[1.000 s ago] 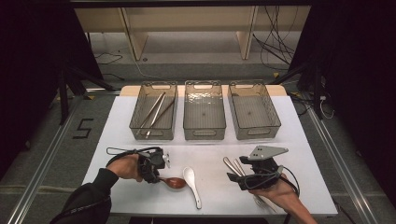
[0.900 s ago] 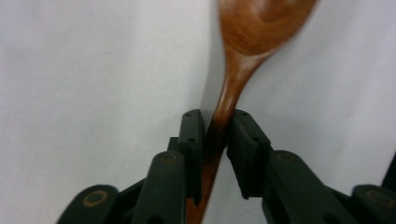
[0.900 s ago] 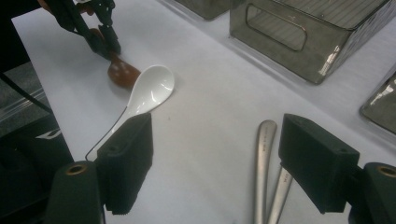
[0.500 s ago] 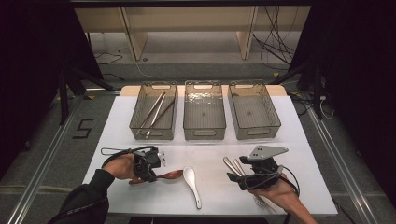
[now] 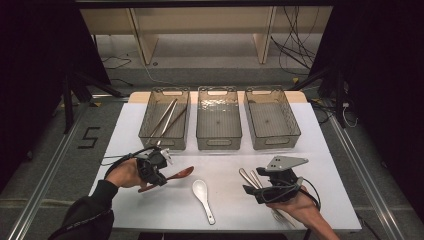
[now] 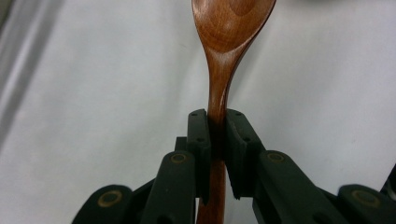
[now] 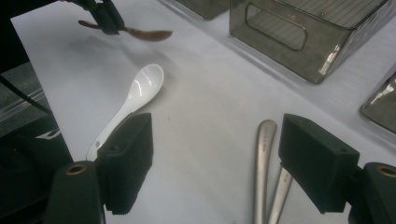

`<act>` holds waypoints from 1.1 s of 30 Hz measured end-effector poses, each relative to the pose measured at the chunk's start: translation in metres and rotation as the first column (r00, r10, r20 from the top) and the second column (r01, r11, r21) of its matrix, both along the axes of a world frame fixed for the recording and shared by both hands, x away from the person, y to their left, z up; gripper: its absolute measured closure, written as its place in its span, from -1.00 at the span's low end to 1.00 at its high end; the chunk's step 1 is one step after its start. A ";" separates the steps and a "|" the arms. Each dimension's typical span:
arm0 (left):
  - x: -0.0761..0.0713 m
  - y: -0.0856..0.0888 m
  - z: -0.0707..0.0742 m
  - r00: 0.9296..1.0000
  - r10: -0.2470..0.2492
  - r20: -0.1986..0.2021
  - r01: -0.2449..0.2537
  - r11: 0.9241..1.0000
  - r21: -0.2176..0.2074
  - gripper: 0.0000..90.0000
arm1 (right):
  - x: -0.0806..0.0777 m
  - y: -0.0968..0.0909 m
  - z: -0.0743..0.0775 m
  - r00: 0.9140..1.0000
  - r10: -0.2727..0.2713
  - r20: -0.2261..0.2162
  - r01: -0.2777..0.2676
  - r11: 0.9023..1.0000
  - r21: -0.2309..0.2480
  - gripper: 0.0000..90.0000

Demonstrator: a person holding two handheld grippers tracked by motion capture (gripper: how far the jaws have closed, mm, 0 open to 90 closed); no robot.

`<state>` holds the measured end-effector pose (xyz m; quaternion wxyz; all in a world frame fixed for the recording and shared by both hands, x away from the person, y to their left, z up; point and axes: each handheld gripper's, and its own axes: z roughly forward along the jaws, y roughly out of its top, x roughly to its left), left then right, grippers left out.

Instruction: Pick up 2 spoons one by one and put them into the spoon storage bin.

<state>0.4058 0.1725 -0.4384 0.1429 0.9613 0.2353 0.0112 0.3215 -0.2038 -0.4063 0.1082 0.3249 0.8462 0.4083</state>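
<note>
A wooden spoon (image 6: 223,70), reddish-brown w/ a smooth polished grain, sits clamped in the left gripper (image 6: 217,140). Its jaws have just been closing and the black pads now press both sides of the slim handle, approx. mid-length; the oval bowl sticks out past the jaws. In the high view the spoon (image 5: 172,177) is at the near left of the table (image 5: 330,160), bowl pointing right. In the right gripper view a shadow falls on the white surface under the spoon (image 7: 140,32).

Counts: 1 wooden spoon; 1 white spoon (image 5: 204,197), glossy like ceramic, w/ a deep rounded bowl and short straight handle, lying flat near centre, just right of the wooden one but apart from it. 3 clear smoky plastic bins in a row at the far side: left bin (image 5: 150,131) holds long thin metal utensils; the middle bin (image 5: 218,140) and right bin (image 5: 290,131) show bare ribbed floors. Each bin is rectangular w/ a slot handle in the end wall.

The right gripper (image 5: 248,188) rests at the near right, jaws wide apart, gripping nothing. Between and just beyond its pads lie 2 brushed metal handles (image 7: 264,163), side by side on the table top, which is matte white.
</note>
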 end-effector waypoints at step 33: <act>0.048 -0.035 0.061 0.963 0.240 0.119 -0.193 0.930 -0.314 0.79 | 0.001 0.001 -0.001 1.000 -0.004 -0.001 0.004 1.000 0.005 -0.40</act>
